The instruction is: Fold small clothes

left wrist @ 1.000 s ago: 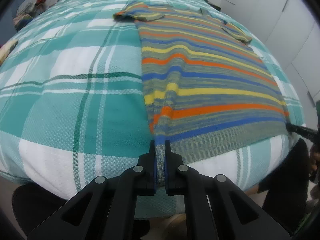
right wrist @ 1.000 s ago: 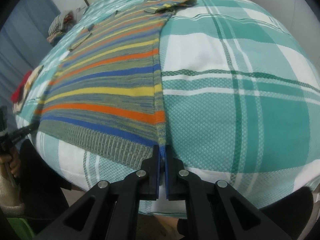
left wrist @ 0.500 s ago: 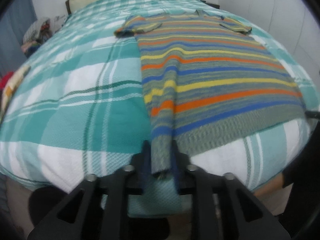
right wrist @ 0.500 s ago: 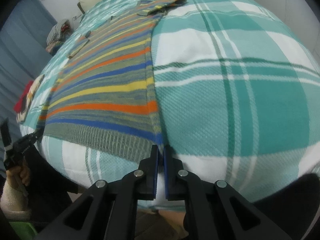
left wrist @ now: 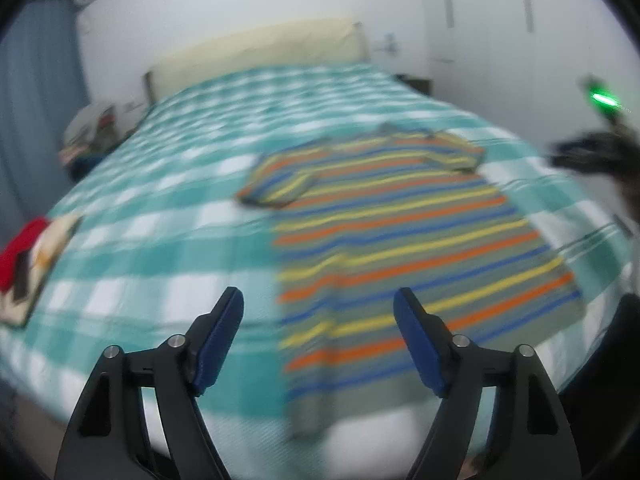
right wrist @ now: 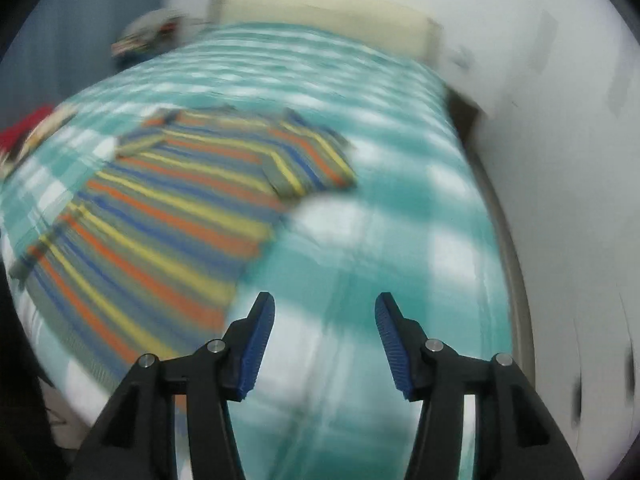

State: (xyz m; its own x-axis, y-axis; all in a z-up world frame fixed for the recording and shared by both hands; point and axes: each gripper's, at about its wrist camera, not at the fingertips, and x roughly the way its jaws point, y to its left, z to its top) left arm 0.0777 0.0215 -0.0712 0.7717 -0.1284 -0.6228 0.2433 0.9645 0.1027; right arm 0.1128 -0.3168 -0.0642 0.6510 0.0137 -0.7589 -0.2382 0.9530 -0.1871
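a: where do your two grippers stand?

b: your left gripper (left wrist: 318,312) is held above the near edge of the bed, jaws spread wide with nothing between the blue pads (left wrist: 218,344). your right gripper (right wrist: 324,316) is likewise parted wide and empty, its ribbed blue pads (right wrist: 256,346) framing bare bedspread. both views are blurred.

a: and the garment you are to fold?

b: the striped knit shirt (left wrist: 400,248) lies flat on the teal-and-white plaid bedspread (left wrist: 160,240), hem toward you at the near edge of the bed, collar toward the cream headboard (left wrist: 260,52). its bands run orange, yellow and blue on grey-green. in the left view it sits ahead and to the right of your jaws; the left sleeve (left wrist: 280,186) is folded in over the body. in the right view the shirt (right wrist: 168,224) lies ahead and to the left of your jaws, with the right sleeve (right wrist: 308,164) folded inward across the chest. neither gripper touches the cloth.

a: what else is in frame?

b: a red-and-cream item (left wrist: 28,260) rests on the bedspread at the left edge, well apart from the shirt. a heap of clothes (left wrist: 92,132) sits beside the bed by the blue curtain (left wrist: 36,92). white wardrobe doors (left wrist: 500,40) stand to the right. your right gripper shows in the left view as a dark blur with a green light (left wrist: 602,100).
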